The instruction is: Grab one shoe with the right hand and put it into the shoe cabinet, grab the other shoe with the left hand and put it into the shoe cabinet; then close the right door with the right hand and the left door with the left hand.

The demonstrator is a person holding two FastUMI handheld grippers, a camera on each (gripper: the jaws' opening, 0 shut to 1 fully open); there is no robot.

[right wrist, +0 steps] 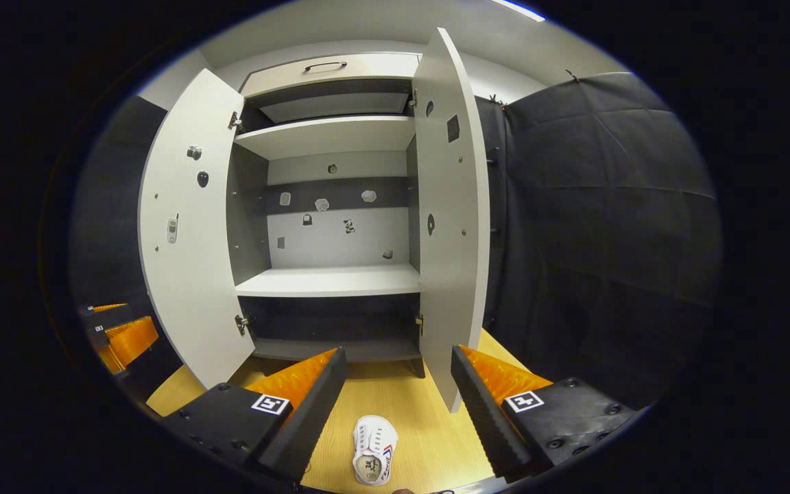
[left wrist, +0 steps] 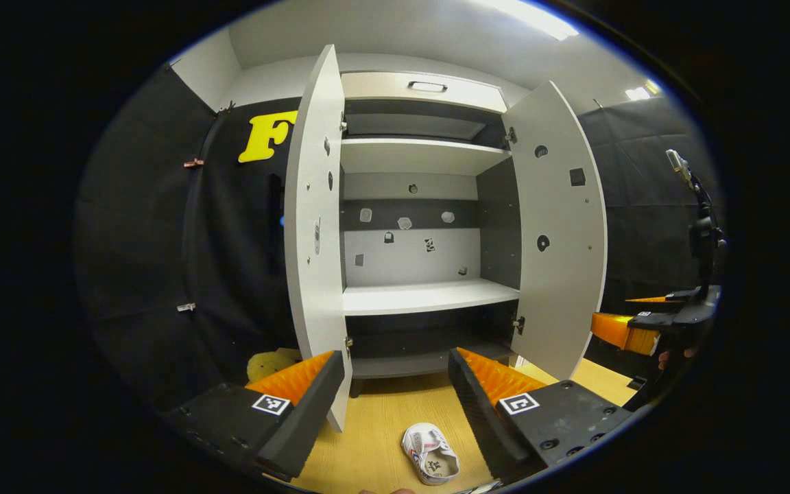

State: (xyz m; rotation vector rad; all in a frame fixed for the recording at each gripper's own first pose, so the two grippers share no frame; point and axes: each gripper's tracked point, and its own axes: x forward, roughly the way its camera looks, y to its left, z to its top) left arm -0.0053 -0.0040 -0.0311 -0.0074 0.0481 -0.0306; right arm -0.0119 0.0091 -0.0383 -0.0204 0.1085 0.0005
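The shoe cabinet stands ahead with both doors swung wide and bare shelves. In the left gripper view a small white shoe lies on the wooden floor below my left gripper, which is open and holds nothing. The right gripper view has another small white shoe on the floor beneath my right gripper, also open with nothing in it. The left door and right door stand apart. The right gripper also shows at the far right of the left gripper view.
Black cloth walls close in on both sides of the cabinet. A light wooden floor runs in front of it. A drawer with a dark handle tops the cabinet. A yellowish object lies on the floor left of the left door.
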